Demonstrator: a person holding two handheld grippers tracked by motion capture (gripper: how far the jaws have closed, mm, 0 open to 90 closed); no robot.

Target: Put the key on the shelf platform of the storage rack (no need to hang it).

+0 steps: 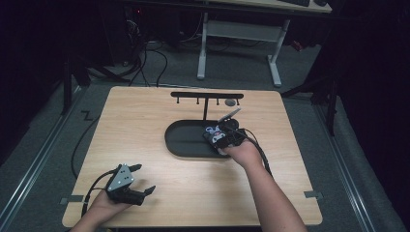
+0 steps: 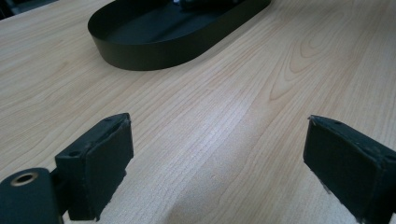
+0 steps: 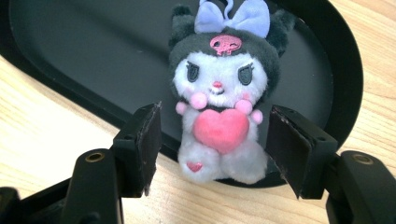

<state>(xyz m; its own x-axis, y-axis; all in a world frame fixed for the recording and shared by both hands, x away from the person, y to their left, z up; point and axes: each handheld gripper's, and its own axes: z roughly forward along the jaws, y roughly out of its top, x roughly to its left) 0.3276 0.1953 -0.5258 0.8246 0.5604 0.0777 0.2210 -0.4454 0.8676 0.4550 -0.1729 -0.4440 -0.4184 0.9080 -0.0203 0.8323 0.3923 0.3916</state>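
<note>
Here the plush toy (image 3: 219, 112) lies over the near rim of the black oval tray (image 3: 84, 60) on the table (image 1: 145, 121) — between the right gripper (image 3: 212, 135)'s open fingers, ungrasped. Closing on its body seems next; the left gripper (image 2: 215, 158) waits open — well apart.

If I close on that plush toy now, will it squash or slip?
The plush toy looks fluffy and soft, so it will probably squash between the right gripper pads, not slip. It lies over the tray rim and probably weighs little.
</note>
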